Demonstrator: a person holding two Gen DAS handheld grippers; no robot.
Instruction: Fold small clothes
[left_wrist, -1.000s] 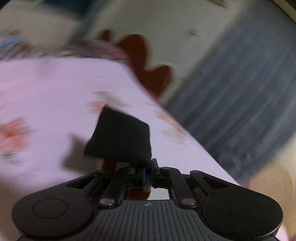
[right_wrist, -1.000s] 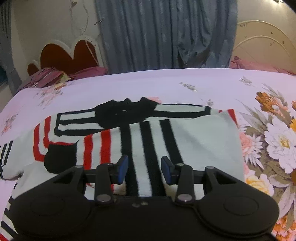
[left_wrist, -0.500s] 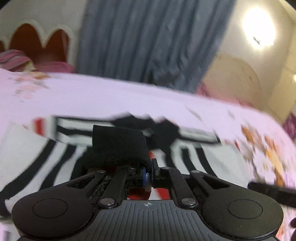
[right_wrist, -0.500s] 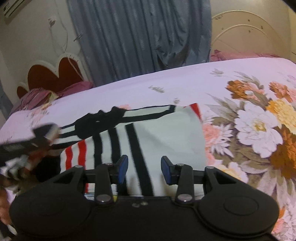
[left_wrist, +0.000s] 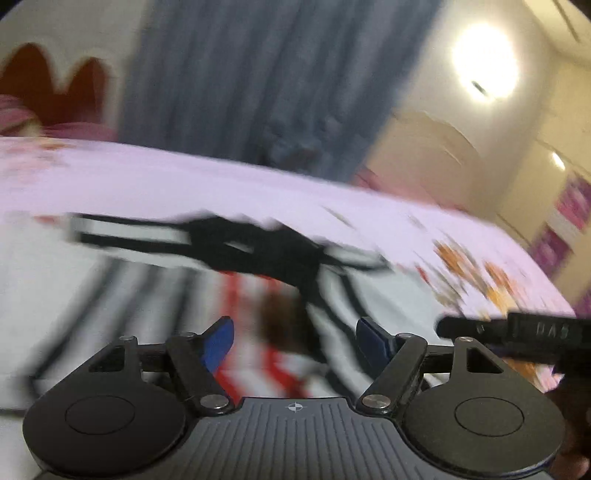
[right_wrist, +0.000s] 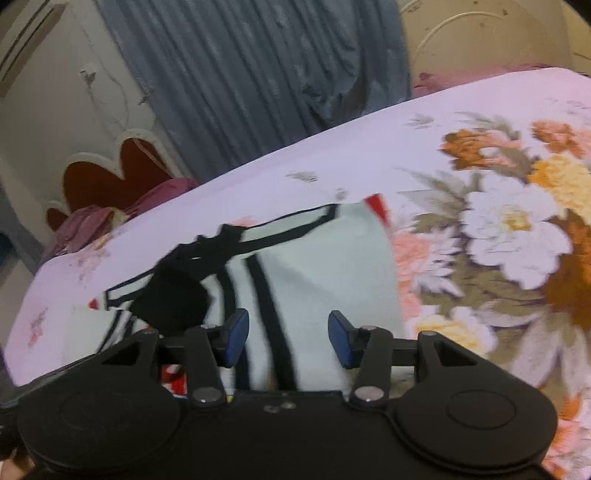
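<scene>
Lying flat on floral bedsheet (right_wrist: 369, 155): striped knit sweater (right_wrist: 332, 273).

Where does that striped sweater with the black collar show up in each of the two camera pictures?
Left wrist view: the striped sweater fills the middle and lower left, blurred, beyond the open left claw.
Right wrist view: it lies centre-left on the bedspread, behind the open right claw.
Shared landmark: the grey-blue curtain behind the bed.

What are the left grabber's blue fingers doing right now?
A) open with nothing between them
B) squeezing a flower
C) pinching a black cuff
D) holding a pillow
A: the left gripper has its blue pads spread wide apart, with only the striped sweater lying beyond them.
</scene>
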